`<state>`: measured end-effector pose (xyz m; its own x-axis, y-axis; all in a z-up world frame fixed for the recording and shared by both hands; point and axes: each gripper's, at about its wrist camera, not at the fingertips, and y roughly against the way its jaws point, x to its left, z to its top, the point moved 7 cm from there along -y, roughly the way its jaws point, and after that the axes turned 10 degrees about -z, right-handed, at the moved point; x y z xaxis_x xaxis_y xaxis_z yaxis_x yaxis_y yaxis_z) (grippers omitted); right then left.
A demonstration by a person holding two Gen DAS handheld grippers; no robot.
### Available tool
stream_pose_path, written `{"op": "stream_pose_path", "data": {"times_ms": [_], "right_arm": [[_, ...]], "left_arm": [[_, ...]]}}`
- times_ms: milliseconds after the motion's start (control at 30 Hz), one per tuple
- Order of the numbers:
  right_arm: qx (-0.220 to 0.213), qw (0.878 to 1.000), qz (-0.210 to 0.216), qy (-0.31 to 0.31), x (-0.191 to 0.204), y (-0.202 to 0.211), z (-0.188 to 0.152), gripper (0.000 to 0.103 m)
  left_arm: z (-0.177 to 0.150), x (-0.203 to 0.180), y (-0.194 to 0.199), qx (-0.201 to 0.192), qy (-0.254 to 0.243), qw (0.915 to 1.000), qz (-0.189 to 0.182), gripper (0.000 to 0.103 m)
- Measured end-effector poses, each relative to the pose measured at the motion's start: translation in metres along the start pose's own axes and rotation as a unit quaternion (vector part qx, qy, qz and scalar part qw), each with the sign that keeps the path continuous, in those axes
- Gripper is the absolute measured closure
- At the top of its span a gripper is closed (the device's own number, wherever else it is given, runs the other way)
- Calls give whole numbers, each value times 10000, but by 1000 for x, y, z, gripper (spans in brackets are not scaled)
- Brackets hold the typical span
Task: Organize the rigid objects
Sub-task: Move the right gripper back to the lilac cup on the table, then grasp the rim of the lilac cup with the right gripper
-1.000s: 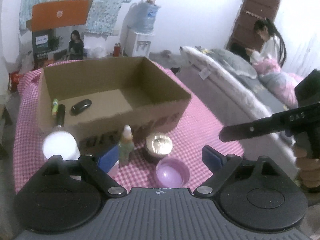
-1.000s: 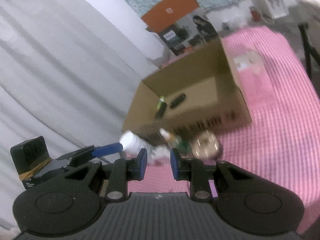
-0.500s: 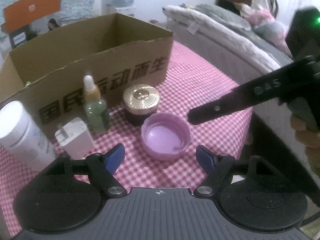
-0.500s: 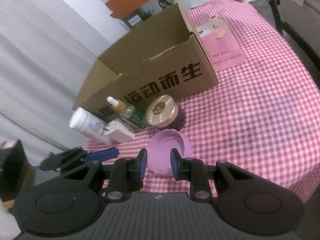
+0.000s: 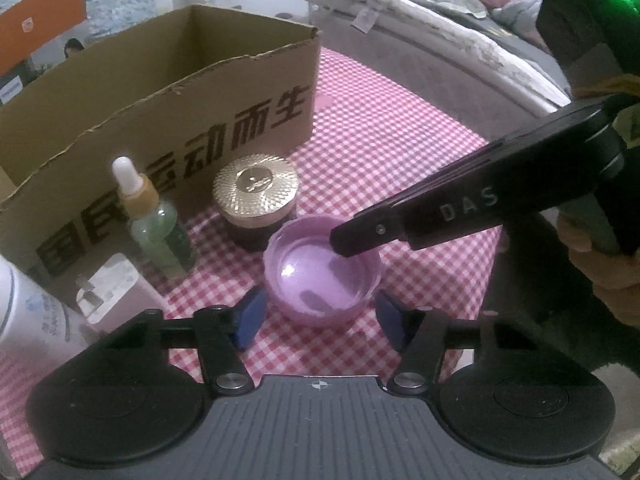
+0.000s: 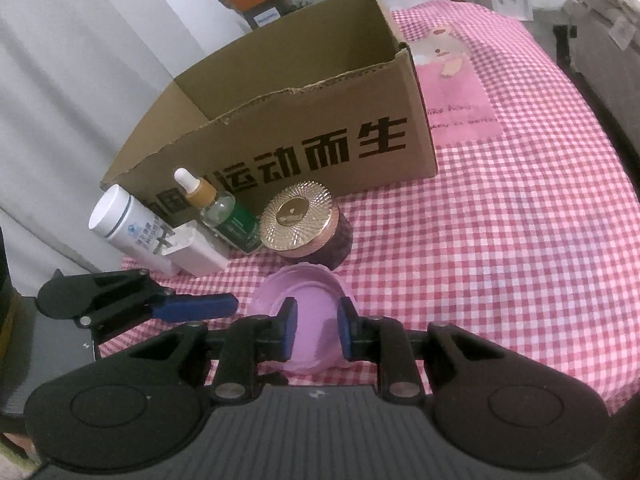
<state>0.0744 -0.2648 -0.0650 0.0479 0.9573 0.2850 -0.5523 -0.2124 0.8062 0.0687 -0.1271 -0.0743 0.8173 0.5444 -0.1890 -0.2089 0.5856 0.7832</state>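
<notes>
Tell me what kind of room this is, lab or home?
Looks like a home, probably a bedroom or living space: a bed with grey bedding beside a table with a pink checked tablecloth, toiletries like a dropper bottle and a gold-lidded jar near a cardboard box.

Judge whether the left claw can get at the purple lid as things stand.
Probably yes: the left claw already straddles the purple lid, its jaws closing around it, though the right claw reaches over the same lid.
</notes>
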Motion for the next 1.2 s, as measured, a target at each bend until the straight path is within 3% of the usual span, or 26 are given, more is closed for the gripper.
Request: {"op": "stream_pose_path", "data": {"times_ms": [133, 300, 400, 533, 633, 733, 800, 1000, 1200], "right_arm": [[54, 9999, 82, 36, 0, -3, -1, 87], [150, 9996, 238, 13, 4, 0, -4, 88], [146, 9995, 275, 35, 8, 6, -6, 88], [57, 9999, 19, 90, 6, 9, -4, 86], [23, 10000, -24, -7, 0, 8, 0, 84], [59, 9999, -61, -69, -5, 3, 4, 74], [67, 9998, -159, -73, -8, -2, 5, 50], [96, 9997, -224, 97, -8, -11, 5, 53], [141, 9992, -287, 246, -8, -20, 2, 68]], "left_arm": [[3, -3, -3, 9, 59, 9999, -82, 53], [2, -9, 6, -24, 171, 9990, -409, 53], [1, -11, 8, -25, 66, 9996, -286, 53], [2, -6, 6, -11, -59, 10000, 17, 45], [3, -3, 2, 48, -64, 10000, 23, 36], [3, -4, -2, 133, -127, 9998, 16, 32], [4, -4, -7, 192, -174, 9997, 31, 31], [7, -5, -17, 309, -250, 9991, 117, 33], [10, -5, -22, 369, -251, 9988, 207, 37]]}}
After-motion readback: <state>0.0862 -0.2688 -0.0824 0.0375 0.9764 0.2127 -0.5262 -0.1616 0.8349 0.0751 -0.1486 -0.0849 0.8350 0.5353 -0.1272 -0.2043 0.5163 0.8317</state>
